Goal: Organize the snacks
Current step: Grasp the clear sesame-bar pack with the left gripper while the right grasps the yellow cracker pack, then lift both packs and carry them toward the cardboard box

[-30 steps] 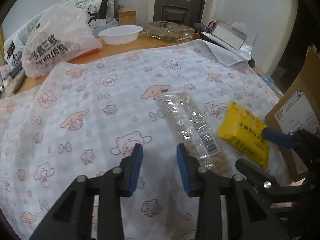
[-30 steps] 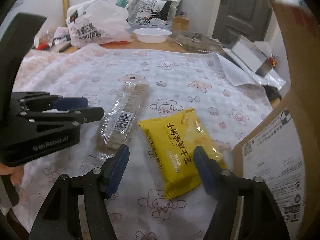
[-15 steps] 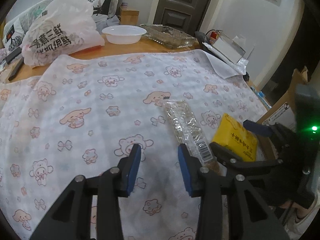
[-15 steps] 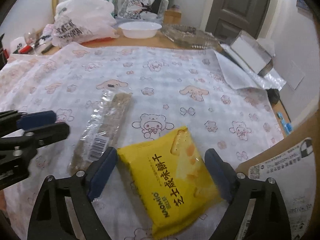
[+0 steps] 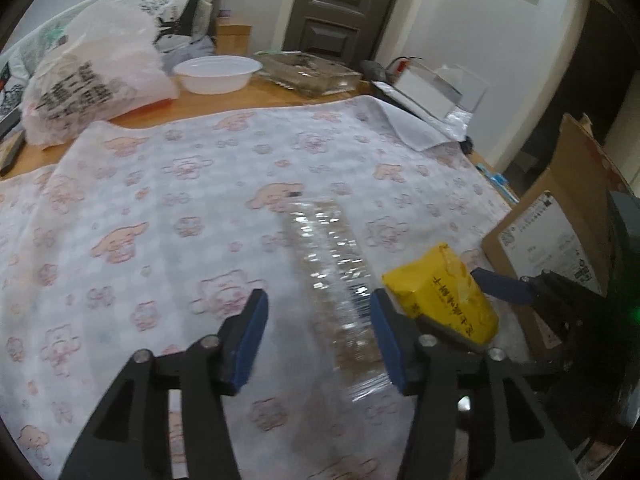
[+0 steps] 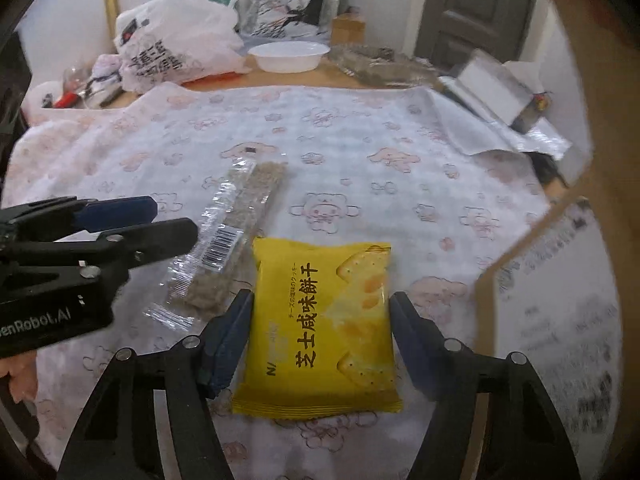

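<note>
A yellow cracker packet (image 6: 324, 320) lies between the fingers of my right gripper (image 6: 320, 332), which is closed on its sides; in the left wrist view the packet (image 5: 444, 300) looks tilted up off the cloth. A long clear-wrapped cereal bar (image 6: 236, 236) lies on the patterned cloth just left of it. My left gripper (image 5: 316, 332) is open and hangs over the near end of the bar (image 5: 336, 272), with the bar against its right finger. The left gripper also shows at the left of the right wrist view (image 6: 132, 220).
A brown cardboard box (image 5: 560, 216) stands at the right edge of the table. At the back are plastic bags (image 5: 88, 84), a white bowl (image 5: 218, 74), a glass tray (image 5: 312, 74) and a white box (image 5: 436, 84). The cartoon-print cloth (image 5: 160, 200) covers the table.
My right gripper has moved forward around the yellow packet and closed on its sides, tilting it up. My left gripper has opened wider and shifted right over the bar's near end.
</note>
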Tool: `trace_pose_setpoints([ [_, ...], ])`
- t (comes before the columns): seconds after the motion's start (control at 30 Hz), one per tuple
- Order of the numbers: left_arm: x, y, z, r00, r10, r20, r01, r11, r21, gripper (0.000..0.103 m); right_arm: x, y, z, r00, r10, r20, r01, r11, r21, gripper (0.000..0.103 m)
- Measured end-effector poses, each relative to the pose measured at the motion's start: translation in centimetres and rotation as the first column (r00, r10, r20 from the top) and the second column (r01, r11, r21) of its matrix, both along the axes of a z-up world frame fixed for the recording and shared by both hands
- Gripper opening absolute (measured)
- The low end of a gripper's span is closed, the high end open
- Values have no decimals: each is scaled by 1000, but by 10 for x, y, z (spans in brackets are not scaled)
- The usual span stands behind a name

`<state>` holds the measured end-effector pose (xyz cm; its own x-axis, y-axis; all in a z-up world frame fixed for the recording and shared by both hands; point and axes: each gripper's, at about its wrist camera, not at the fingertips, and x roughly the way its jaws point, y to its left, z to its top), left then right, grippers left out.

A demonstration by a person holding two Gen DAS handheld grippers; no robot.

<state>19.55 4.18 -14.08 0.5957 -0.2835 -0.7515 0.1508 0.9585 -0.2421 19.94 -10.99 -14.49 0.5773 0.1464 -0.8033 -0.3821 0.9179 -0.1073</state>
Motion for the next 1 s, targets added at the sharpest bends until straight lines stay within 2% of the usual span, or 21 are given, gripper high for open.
trace_pose_setpoints([
  [0.13,9,-16,-9,1000,-24,-14,24,1000,3,61,-8,-1,-1,999,-19,38,21,999,-37,65],
  [0.27,13,-33,-13,1000,-4,22,2,996,85,64,-12,-3,-1,998,-16,63,19,999,-47,65],
  [0.33,14,-38,-13,999,19,26,-23,988,154,52,-13,-4,-3,998,-13,66,17,999,-48,65],
  [0.37,14,-39,-12,999,32,32,-37,981,190,40,-13,-5,-2,998,-11,67,15,999,-45,65],
  [0.6,0,-22,-13,999,21,31,-27,979,200,40,-18,-6,-1,999,10,45,-9,1000,-19,65],
  [0.83,-61,11,-11,999,36,5,-36,977,208,40,-46,5,1,990,138,-5,-137,987,81,65],
  [1.0,-97,31,-11,998,61,-19,-56,979,197,42,-69,27,0,973,229,-12,-226,969,104,65],
])
